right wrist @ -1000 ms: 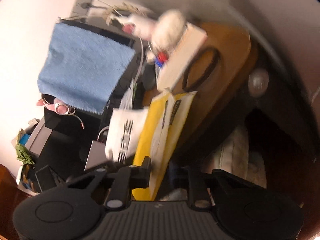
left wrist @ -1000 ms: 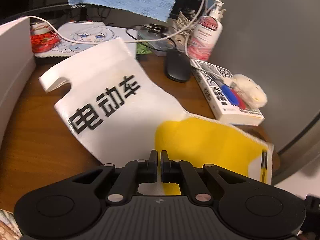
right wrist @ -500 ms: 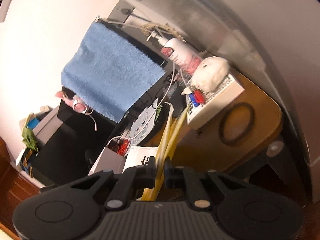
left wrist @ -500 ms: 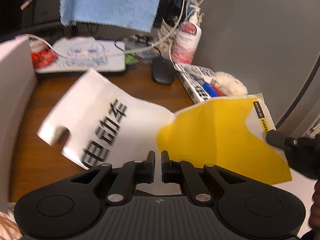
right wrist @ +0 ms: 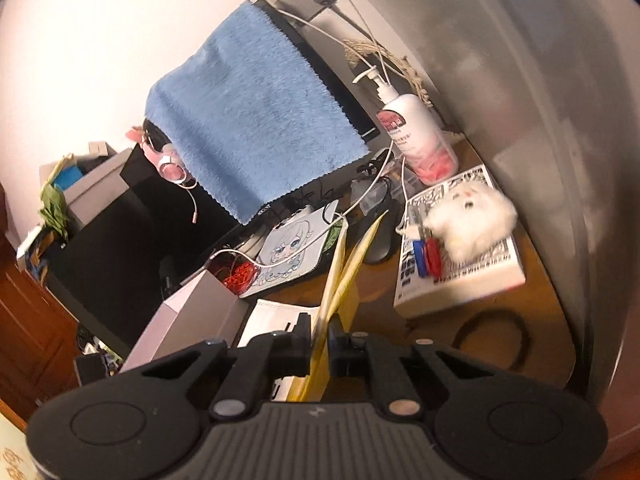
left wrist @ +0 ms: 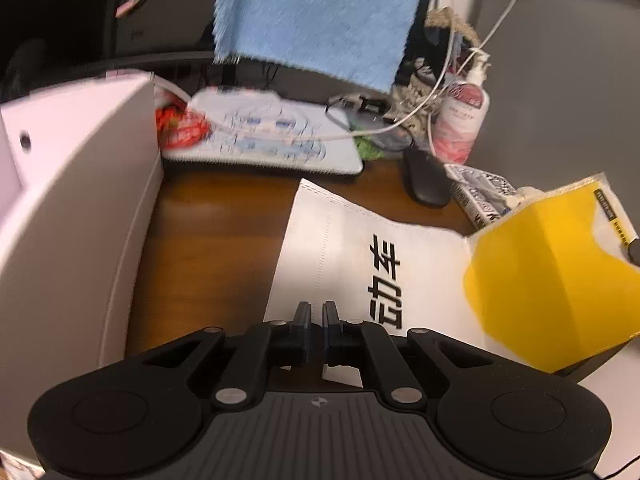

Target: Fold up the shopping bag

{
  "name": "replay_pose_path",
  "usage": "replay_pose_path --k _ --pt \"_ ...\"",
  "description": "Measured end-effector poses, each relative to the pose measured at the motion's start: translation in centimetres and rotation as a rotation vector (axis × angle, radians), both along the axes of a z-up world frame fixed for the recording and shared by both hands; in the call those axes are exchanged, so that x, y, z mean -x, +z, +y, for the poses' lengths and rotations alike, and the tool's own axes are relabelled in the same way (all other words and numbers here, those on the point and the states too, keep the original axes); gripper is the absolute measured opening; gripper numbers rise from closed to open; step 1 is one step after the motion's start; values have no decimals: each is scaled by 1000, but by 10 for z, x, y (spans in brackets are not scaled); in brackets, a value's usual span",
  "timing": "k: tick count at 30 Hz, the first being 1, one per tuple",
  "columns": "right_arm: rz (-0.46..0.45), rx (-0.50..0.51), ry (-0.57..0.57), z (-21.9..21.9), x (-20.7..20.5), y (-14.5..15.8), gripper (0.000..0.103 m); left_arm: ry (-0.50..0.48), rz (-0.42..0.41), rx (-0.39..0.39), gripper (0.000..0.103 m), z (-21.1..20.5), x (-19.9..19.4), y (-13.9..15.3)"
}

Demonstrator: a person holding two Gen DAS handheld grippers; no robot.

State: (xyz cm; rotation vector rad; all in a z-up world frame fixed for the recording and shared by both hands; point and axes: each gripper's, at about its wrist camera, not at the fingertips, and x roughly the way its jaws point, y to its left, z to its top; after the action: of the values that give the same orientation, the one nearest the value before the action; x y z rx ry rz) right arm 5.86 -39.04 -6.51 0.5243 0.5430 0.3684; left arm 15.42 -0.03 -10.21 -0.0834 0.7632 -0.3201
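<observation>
The shopping bag [left wrist: 340,248] is white with black characters at one end and yellow [left wrist: 540,280] at the other. Its white half lies on the wooden desk [left wrist: 208,240], while the yellow half is raised and bent upward at the right. My left gripper [left wrist: 316,312] is shut on the bag's near white edge. A dark tip of the right gripper shows at the far right, on the yellow corner. In the right wrist view the bag [right wrist: 348,276] runs edge-on between the fingers of my right gripper [right wrist: 318,328], which is shut on it.
A white box [left wrist: 72,200] stands along the left. At the back are a mouse pad [left wrist: 272,136], cables, a black mouse [left wrist: 426,178] and a pump bottle [left wrist: 460,120]. A book [right wrist: 460,280] with a white plush toy [right wrist: 472,220] lies at the right. A blue towel [left wrist: 316,12] hangs overhead.
The right gripper closed on the yellow end and lifted it off the desk. The white half has turned, so its lettering now runs away from me.
</observation>
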Motion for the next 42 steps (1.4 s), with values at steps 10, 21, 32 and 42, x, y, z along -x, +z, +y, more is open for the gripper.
replay_pose_path --k 10,21,32,42 --pt "-20 19 50 12 -16 16 7 -71 60 50 0 -6 4 -14" --pt "-19 -57 196 68 -57 17 8 -113 72 89 0 -20 16 -16" --pt "131 -176 278 121 -100 -49 14 -111 81 133 0 -15 16 -19" --pt "187 -247 293 138 -110 -81 27 -115 79 159 0 -11 15 -21"
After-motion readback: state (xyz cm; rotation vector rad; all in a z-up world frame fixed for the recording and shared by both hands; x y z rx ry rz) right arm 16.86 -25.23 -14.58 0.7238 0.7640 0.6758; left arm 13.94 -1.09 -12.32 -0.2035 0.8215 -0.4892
